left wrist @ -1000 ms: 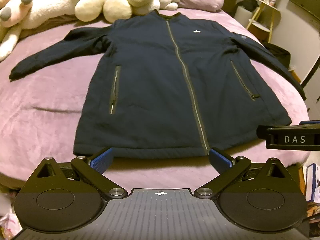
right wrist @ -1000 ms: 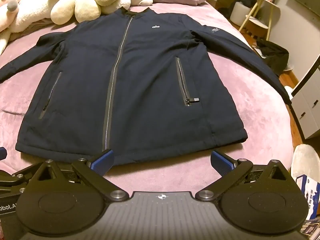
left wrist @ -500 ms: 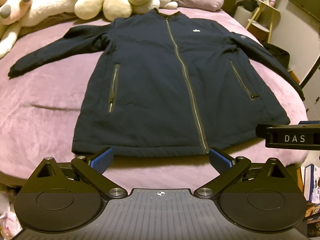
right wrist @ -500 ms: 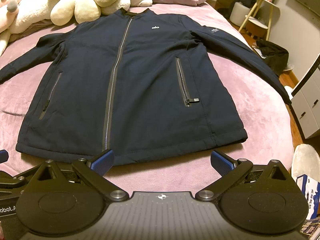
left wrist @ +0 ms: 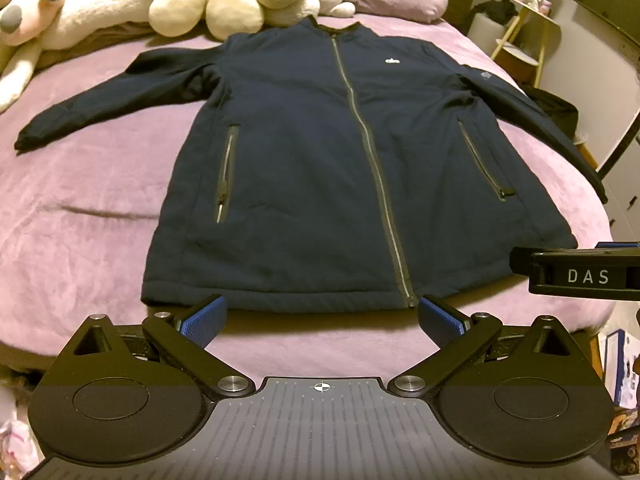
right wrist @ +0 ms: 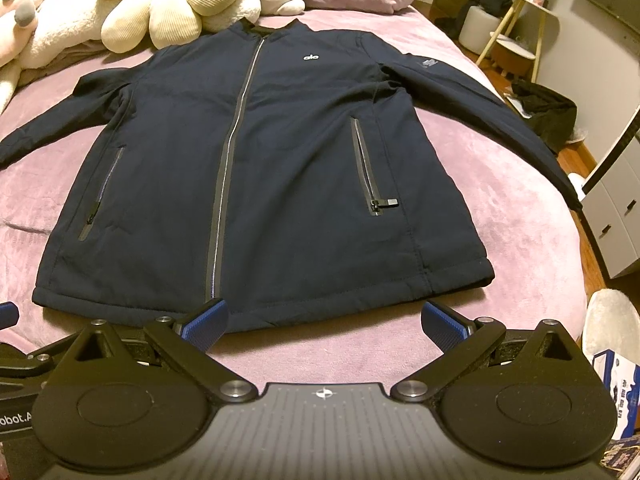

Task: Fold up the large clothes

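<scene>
Navy padded jacket [left wrist: 320,152] lies flat, zipped, mid-bed on fuzzy lilac blanket [left wrist: 80,208], sleeves spread toward side edges, hem near foot edge. Cream ribbed plush toys [right wrist: 168,4] at head edge. Left gripper [left wrist: 322,318] and right gripper [right wrist: 326,320] spread wide, empty, ridged blue pads short of hem.

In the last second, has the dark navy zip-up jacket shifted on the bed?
No. The dark navy zip-up jacket keeps its collar just below the cream plush toys, as before.
</scene>
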Demonstrator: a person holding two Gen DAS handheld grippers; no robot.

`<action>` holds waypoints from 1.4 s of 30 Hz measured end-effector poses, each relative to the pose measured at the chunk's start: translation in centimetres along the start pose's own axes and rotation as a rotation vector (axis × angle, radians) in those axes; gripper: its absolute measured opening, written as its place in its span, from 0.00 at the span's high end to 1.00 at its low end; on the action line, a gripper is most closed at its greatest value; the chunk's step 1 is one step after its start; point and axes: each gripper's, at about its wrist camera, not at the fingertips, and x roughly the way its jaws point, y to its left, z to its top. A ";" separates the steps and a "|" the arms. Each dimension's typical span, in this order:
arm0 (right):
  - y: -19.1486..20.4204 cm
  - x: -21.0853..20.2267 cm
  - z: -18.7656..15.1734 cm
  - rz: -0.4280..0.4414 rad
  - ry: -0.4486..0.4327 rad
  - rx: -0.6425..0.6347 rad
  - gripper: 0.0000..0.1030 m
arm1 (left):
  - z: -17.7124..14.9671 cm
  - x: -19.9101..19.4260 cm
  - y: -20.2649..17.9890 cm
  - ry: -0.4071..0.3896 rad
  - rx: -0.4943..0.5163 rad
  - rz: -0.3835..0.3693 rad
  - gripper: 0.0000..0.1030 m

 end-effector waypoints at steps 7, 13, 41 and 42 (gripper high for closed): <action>0.0 0.0 0.1 -0.003 0.001 0.004 0.00 | 0.1 0.0 -0.1 0.001 -0.001 0.000 0.00; -0.1 -0.1 0.1 -0.003 0.001 0.006 0.00 | 0.1 0.0 -0.2 0.003 -0.001 -0.002 0.00; -0.2 0.2 0.4 -0.001 0.010 0.009 0.00 | 0.5 0.3 0.1 0.019 -0.014 -0.008 0.00; -0.3 0.3 0.4 0.000 0.011 0.010 0.00 | 0.5 0.3 0.1 0.020 -0.016 -0.009 0.00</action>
